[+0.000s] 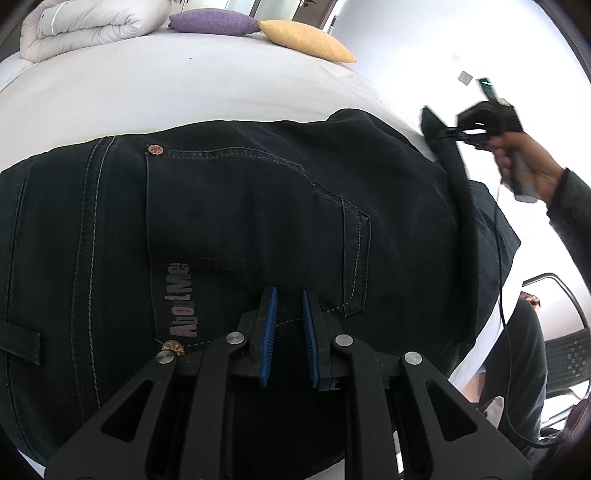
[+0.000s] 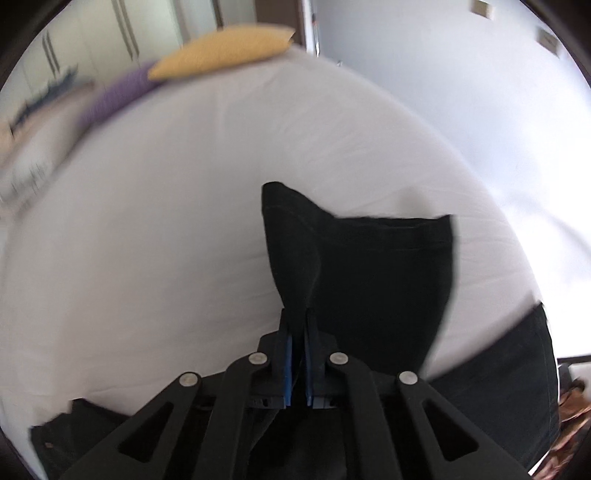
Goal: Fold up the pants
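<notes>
Dark denim pants (image 1: 258, 221) lie spread on the white bed (image 1: 184, 92), back pocket and printed lettering facing up. My left gripper (image 1: 290, 299) rests low on them near the pocket, its blue pads close together with dark cloth pinched between them. At the right, a person's hand (image 1: 524, 162) holds my right gripper (image 1: 443, 133), shut on the end of a pant leg lifted off the bed. In the right wrist view that leg end (image 2: 369, 266) rises from between the shut pads of the right gripper (image 2: 298, 317), hem edge uppermost.
A purple pillow (image 1: 214, 21) and a yellow pillow (image 1: 306, 40) lie at the far side of the bed, beside a rolled white duvet (image 1: 85, 26). A dark chair (image 1: 565, 354) stands off the bed's right edge. White sheet stretches beyond the pants.
</notes>
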Demonstrator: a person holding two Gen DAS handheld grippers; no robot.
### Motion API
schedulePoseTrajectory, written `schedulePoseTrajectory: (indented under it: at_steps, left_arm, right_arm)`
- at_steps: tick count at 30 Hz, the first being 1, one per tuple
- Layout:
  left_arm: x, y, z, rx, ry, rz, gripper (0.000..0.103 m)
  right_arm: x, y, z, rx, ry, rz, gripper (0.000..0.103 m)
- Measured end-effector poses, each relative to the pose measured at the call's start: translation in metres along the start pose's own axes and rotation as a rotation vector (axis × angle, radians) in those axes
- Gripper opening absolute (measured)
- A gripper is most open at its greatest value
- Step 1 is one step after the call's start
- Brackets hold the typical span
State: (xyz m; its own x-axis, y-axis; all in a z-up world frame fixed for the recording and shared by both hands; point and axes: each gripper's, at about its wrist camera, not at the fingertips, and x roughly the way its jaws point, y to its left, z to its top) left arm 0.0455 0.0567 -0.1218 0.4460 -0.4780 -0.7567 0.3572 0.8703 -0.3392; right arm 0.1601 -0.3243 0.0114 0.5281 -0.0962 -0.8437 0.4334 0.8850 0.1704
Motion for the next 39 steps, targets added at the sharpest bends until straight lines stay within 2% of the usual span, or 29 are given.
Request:
schedulePoseTrajectory:
  at_steps: [4,6,7,10,14,15,17,18,21,23,25,27,28,30,31,32,34,39]
  left_arm:
    - [0.002,-0.001,0.002,0.004,0.003,0.012,0.014]
    - [0.004,-0.002,0.002,-0.001,0.005,0.013,0.014]
    - [0.005,-0.002,0.003,-0.004,0.006,0.014,0.014]
    - [0.005,-0.004,0.003,-0.003,0.010,0.022,0.014]
    - [0.007,-0.008,0.007,0.005,0.021,0.039,0.014]
    - [0.007,-0.008,0.007,0.004,0.024,0.042,0.014]
    - [0.009,-0.010,0.009,-0.001,0.030,0.046,0.014]
    - [0.010,-0.011,0.010,-0.004,0.032,0.048,0.014]
    - [0.011,-0.012,0.012,-0.009,0.038,0.049,0.014]
    - [0.010,-0.012,0.013,-0.008,0.043,0.049,0.014]
    - [0.010,-0.012,0.015,-0.012,0.047,0.050,0.014]
    - [0.011,-0.013,0.016,-0.009,0.051,0.055,0.014]
    - [0.011,-0.014,0.017,-0.007,0.054,0.059,0.014]
    - [0.013,-0.014,0.017,-0.006,0.056,0.062,0.014]
    - [0.013,-0.014,0.018,-0.007,0.058,0.062,0.014]
    - [0.014,-0.015,0.019,-0.007,0.059,0.062,0.014]
    - [0.014,-0.015,0.020,-0.006,0.063,0.061,0.014]
    - [0.016,-0.015,0.026,0.006,0.086,0.057,0.014]
  right_arm:
    - [-0.063,-0.051,-0.037,0.102,-0.117,0.093,0.005]
    - [-0.089,-0.092,-0.060,0.185,-0.166,0.138,0.005]
    - [-0.090,-0.118,-0.062,0.236,-0.188,0.165,0.005]
    - [-0.100,-0.175,-0.103,0.377,-0.216,0.197,0.005]
    - [-0.086,-0.229,-0.150,0.554,-0.177,0.233,0.005]
    - [-0.072,-0.239,-0.153,0.580,-0.165,0.245,0.005]
    - [-0.063,-0.248,-0.170,0.663,-0.136,0.282,0.013]
    - [-0.061,-0.251,-0.177,0.705,-0.142,0.328,0.014]
    - [-0.065,-0.251,-0.190,0.753,-0.171,0.399,0.027]
    - [-0.066,-0.251,-0.189,0.773,-0.207,0.426,0.047]
    - [-0.062,-0.246,-0.188,0.814,-0.234,0.453,0.058]
    - [-0.059,-0.249,-0.183,0.845,-0.238,0.465,0.058]
    - [-0.059,-0.252,-0.182,0.847,-0.244,0.467,0.058]
    - [-0.051,-0.252,-0.174,0.828,-0.239,0.460,0.046]
    - [-0.047,-0.252,-0.172,0.817,-0.221,0.448,0.022]
    - [-0.046,-0.257,-0.176,0.826,-0.198,0.430,0.006]
    - [-0.043,-0.263,-0.182,0.848,-0.197,0.442,0.003]
    - [-0.052,-0.266,-0.185,0.808,-0.216,0.397,0.003]
